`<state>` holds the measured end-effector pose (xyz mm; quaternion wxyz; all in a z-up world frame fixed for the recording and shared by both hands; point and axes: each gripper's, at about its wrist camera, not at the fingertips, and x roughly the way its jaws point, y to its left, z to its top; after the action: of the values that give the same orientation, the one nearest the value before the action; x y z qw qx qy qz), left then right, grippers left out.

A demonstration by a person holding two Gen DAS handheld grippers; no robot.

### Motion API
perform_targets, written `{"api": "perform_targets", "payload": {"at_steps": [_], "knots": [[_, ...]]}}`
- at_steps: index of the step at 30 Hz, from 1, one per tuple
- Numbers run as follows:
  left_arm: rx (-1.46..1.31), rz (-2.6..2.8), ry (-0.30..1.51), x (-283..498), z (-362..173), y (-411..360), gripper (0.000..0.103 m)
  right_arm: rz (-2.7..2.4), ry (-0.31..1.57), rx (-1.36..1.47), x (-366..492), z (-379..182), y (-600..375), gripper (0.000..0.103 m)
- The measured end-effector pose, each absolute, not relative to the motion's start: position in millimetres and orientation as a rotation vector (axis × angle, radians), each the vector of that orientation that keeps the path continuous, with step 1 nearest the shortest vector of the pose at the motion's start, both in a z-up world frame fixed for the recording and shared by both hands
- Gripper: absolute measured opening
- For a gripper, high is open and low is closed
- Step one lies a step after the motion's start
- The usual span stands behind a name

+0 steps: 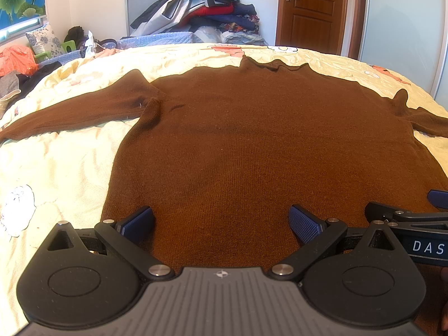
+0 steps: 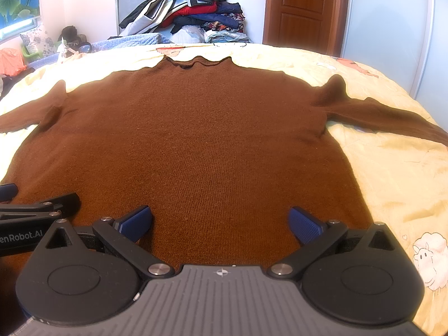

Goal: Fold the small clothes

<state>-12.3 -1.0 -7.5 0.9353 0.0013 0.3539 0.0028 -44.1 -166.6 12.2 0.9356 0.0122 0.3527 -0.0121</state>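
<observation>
Left wrist view: the left gripper [image 1: 221, 224] stands wide open over the near hem of a brown sweater [image 1: 252, 140], its blue pads [image 1: 138, 224] well apart and holding nothing. The sweater lies flat and spread on a yellow quilt [image 1: 56, 168], collar [image 1: 275, 65] at the far end, one sleeve [image 1: 70, 117] stretched out to the left and the other running off to the right. Its hem passes beneath and between the two fingers, the body extending straight ahead of the gripper. The right gripper [image 1: 406, 212] enters at the right edge, just beside the left one, also above the hem. Beyond the bed stand a heap of clothes [image 1: 201, 8] and a wooden door [image 1: 310, 8]. Right wrist view: the right gripper [image 2: 221, 224] is likewise spread wide and empty, pads [image 2: 303, 225] apart over the hem. The sweater [image 2: 196, 140] lies directly ahead, collar [image 2: 197, 63] far, right sleeve [image 2: 392, 114] extended across the quilt [image 2: 392, 182], on which a sheep print [image 2: 429, 254] shows. Part of the left gripper [image 2: 36, 207] appears at the left edge, just beside. Whether either gripper's fingers touch the knit cannot be told. The clothes heap [image 2: 193, 8] and door [image 2: 302, 8] close the background.
</observation>
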Motion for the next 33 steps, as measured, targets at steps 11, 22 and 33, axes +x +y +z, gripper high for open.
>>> {"api": "perform_targets", "payload": {"at_steps": [11, 22, 33], "knots": [[0.001, 0.0, 0.723, -14, -7, -2, 0.103, 0.062, 0.687, 0.096, -43, 47, -207, 0.103], [0.001, 0.0, 0.723, -14, -7, -2, 0.103, -0.328, 0.494, 0.797, -3, 69, -547, 0.092], [0.001, -0.001, 0.723, -14, -7, -1, 0.103, -0.454, 0.44, 1.16, 32, 17, -658, 0.052]]}}
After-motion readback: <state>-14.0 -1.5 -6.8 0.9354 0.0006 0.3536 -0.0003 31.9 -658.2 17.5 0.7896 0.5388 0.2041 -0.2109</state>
